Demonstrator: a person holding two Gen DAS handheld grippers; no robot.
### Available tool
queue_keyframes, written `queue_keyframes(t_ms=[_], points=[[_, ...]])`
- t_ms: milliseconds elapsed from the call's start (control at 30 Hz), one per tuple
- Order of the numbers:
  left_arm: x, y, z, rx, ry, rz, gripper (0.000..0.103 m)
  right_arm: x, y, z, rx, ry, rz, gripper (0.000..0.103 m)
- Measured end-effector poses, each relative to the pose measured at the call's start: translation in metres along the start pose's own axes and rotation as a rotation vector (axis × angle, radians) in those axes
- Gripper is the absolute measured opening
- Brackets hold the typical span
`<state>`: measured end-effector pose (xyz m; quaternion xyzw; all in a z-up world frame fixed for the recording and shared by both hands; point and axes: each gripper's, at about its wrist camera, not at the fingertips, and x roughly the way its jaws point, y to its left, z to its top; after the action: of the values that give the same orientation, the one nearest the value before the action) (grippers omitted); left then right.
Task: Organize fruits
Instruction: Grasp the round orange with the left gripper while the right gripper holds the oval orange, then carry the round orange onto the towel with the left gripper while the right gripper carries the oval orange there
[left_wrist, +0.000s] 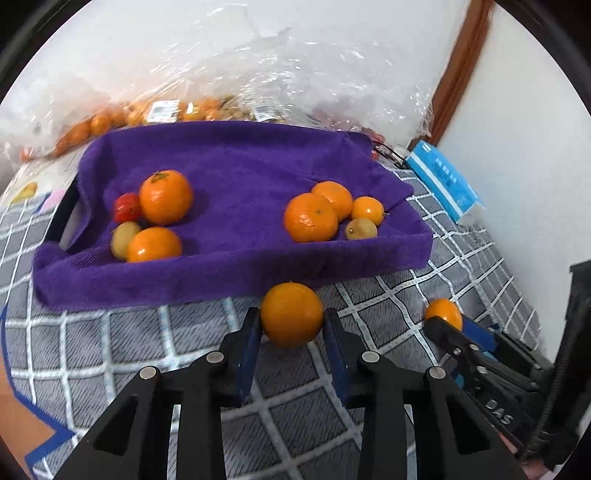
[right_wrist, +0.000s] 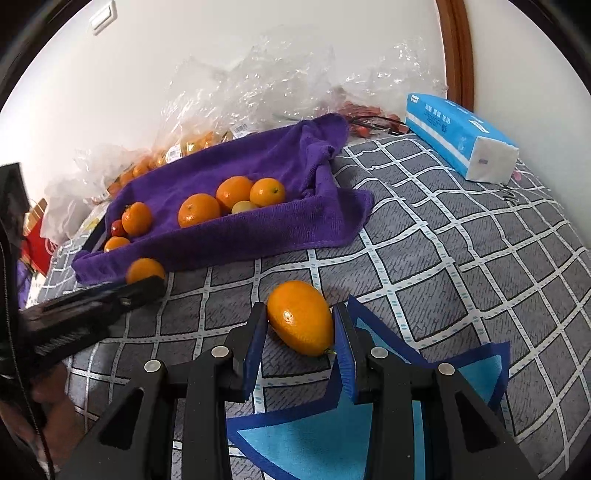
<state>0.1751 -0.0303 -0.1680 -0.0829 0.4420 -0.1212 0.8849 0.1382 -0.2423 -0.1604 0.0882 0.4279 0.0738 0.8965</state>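
Gripping orange (left_wrist: 291, 314), jaws pressing both sides

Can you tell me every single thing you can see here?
Towel: one, purple, centre.
Orange fruits: five, orange, on the towel.
Yellowish fruits: two, yellowish, on the towel.
Red fruit: one, red, towel's left end.
Round orange: one, orange, in front of the towel.
Oval fruit: one, orange, front right.
Tissue pack: one, blue-white, right rear.
Plastic bags: several, clear, behind the towel.
Checked cloth: one, grey, under everything.
Left tool: one, black, shut on round orange.
Right tool: one, black, shut on oval fruit.
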Motion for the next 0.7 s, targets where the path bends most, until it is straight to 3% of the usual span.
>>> queue_keyframes(t_ms=[267,700], points=[[-0.028,0.025,-0.012,-0.033,0.041,0.028,0.032,-0.010,0.011,-0.005,-0.011,0.023,-0.002,0.036],[-0.072,0.060,0.000,-0.068,-0.045,0.059,0.032,-0.033,0.042,0.028,-0.040,-0.029,-0.003,0.036]])
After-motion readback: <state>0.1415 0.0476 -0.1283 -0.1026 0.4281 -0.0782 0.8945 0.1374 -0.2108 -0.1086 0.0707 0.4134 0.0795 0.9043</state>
